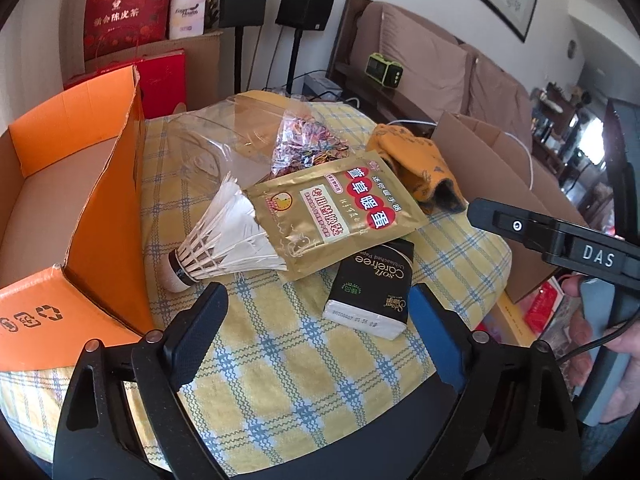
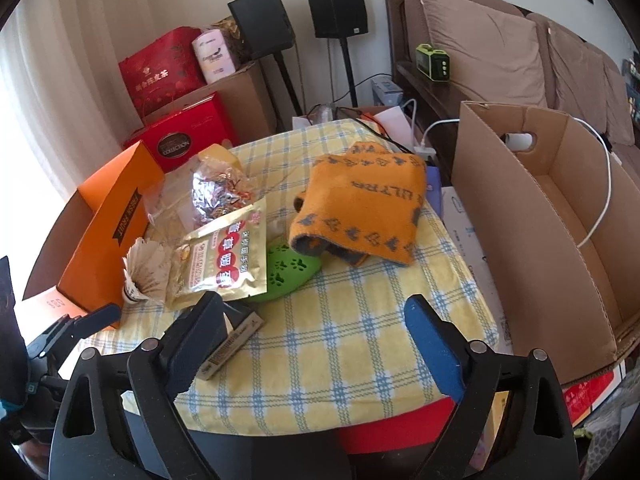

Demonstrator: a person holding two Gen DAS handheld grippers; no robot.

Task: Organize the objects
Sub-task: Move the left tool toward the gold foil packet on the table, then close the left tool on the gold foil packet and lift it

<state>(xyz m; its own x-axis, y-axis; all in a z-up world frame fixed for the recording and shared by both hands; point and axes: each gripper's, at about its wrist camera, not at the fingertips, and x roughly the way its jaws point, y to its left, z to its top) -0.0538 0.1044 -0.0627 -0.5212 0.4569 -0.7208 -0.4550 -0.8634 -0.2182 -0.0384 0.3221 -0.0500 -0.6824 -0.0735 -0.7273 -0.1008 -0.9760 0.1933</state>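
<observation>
On the yellow checked cloth [image 1: 304, 364] lie a white feather shuttlecock [image 1: 224, 240], a gold foil pouch [image 1: 332, 216], a black tissue pack [image 1: 372, 280], a clear bag of coloured bands [image 1: 308, 144] and an orange folded towel [image 1: 416, 164]. My left gripper [image 1: 316, 340] is open and empty, just short of the shuttlecock and tissue pack. In the right wrist view the towel [image 2: 360, 208] lies over a green perforated disc [image 2: 288, 276] beside the pouch [image 2: 224, 260]. My right gripper [image 2: 312, 344] is open and empty above the cloth [image 2: 360, 360].
An open orange box [image 1: 80, 200] stands at the left edge; it also shows in the right wrist view [image 2: 108, 232]. An open brown carton [image 2: 560, 232] stands at the right. Red gift bags, speakers on stands and a sofa are behind.
</observation>
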